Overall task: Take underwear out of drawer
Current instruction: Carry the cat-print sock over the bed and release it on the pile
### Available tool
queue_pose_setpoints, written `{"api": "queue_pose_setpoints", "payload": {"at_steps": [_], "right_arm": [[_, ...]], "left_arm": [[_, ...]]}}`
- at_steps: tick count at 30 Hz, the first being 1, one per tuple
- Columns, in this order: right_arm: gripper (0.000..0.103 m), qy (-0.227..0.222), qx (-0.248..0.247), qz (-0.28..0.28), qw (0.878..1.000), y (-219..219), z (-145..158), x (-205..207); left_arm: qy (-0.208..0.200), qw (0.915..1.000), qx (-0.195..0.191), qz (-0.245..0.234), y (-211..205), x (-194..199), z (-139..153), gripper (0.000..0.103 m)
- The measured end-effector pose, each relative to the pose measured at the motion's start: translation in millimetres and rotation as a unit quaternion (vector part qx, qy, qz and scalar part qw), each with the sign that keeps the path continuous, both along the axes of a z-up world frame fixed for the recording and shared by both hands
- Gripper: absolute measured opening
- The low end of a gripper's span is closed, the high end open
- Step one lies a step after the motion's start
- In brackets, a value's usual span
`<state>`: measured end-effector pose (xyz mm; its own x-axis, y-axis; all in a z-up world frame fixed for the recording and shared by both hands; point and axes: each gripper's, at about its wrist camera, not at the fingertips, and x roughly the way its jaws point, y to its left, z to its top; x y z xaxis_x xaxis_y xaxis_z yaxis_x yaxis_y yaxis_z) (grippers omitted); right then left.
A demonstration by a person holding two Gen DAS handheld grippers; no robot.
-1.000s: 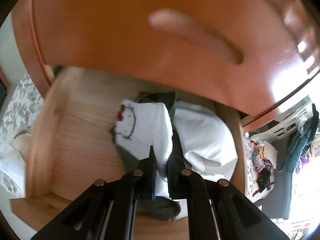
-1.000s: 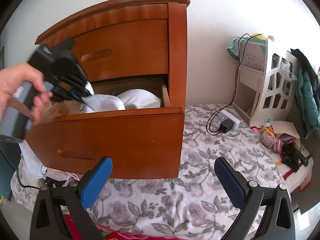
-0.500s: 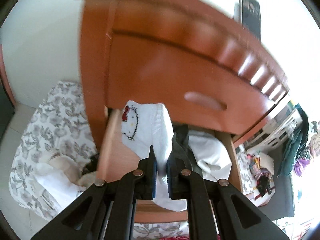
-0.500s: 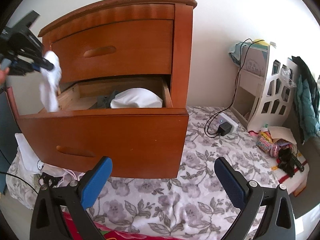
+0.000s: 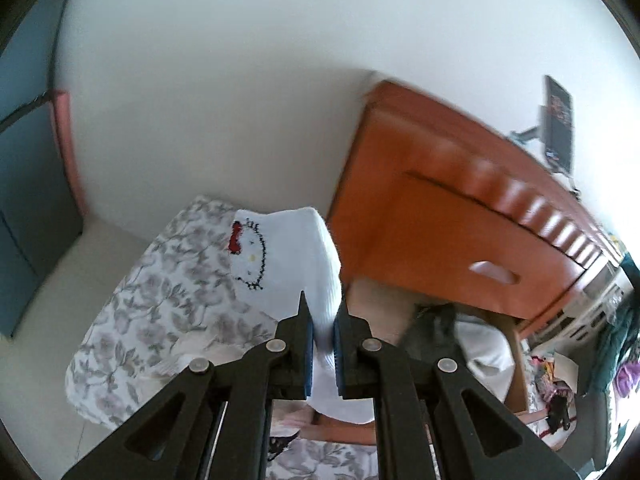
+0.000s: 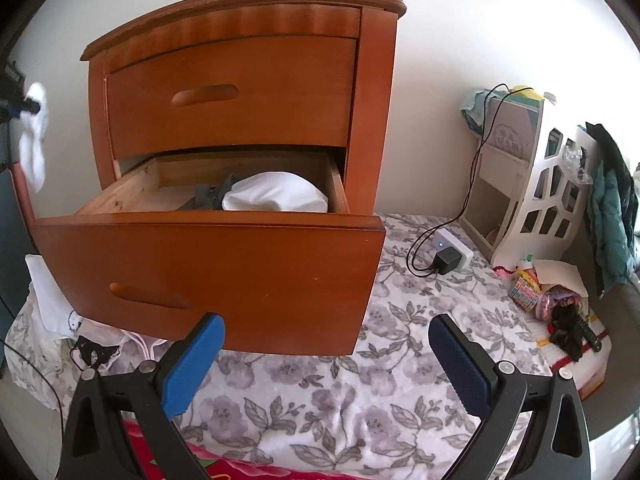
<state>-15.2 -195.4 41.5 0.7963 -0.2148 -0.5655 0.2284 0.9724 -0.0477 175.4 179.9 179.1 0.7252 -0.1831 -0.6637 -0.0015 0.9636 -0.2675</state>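
Observation:
My left gripper [image 5: 322, 330] is shut on white underwear [image 5: 288, 256] with a cartoon cat print, held in the air left of the wooden nightstand [image 5: 460, 216]. In the right wrist view the same white underwear [image 6: 34, 140] hangs at the far left edge, clear of the open lower drawer [image 6: 208, 264]. Inside the drawer lie a white folded garment [image 6: 276, 198] and a dark grey one [image 6: 210, 196]. My right gripper [image 6: 326, 364] stands open low in front of the drawer, nothing between its blue pads.
A floral bedsheet [image 6: 400, 320] covers the surface under the nightstand. White clothes [image 6: 52, 304] lie at the drawer's left. A charger with cable [image 6: 448, 256], a white shelf unit [image 6: 536, 184] and toys [image 6: 560, 308] stand at the right.
The left gripper has lifted the white underwear up out of the drawer and carried it left, past the nightstand's side. The right gripper has stayed open, moving slightly nearer.

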Motion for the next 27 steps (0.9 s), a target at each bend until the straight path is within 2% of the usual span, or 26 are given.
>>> {"api": "queue_pose_setpoints", "payload": {"at_steps": [10,19,20,21,22,24,27], "right_arm": [[0.103,0.008,-0.006,0.002,1.0,1.9,-1.8,2.4],[0.103,0.02,-0.019,0.007,1.0,6.7,-4.9,5.9],[0.103,0.021,-0.021,0.008,1.0,7.3,-5.2,6.1],[0.103,0.022,-0.022,0.008,0.999,7.8,-5.3,6.4],[0.103,0.023,-0.023,0.009,0.999,8.3,-5.6,6.7],[0.103,0.024,-0.025,0.009,0.999,8.8,-6.0,7.0],[0.103,0.026,-0.026,0.01,0.999,9.0,-6.4,7.6]], "left_arm": [[0.093,0.9939,-0.023,0.055,43.1,21.6,-92.8,0.008],[0.172,0.9821,-0.002,0.077,58.0,39.2,-165.9,0.009],[0.179,0.9808,-0.003,0.078,59.0,40.3,-172.3,0.011],[0.187,0.9791,-0.006,0.08,60.1,40.8,-178.7,0.018],[0.191,0.9782,-0.009,0.082,60.8,40.6,-181.5,0.03],[0.191,0.978,-0.019,0.082,62.6,39.8,-185.1,0.044],[0.189,0.9788,-0.018,0.078,62.2,39.1,-183.5,0.044]]}}
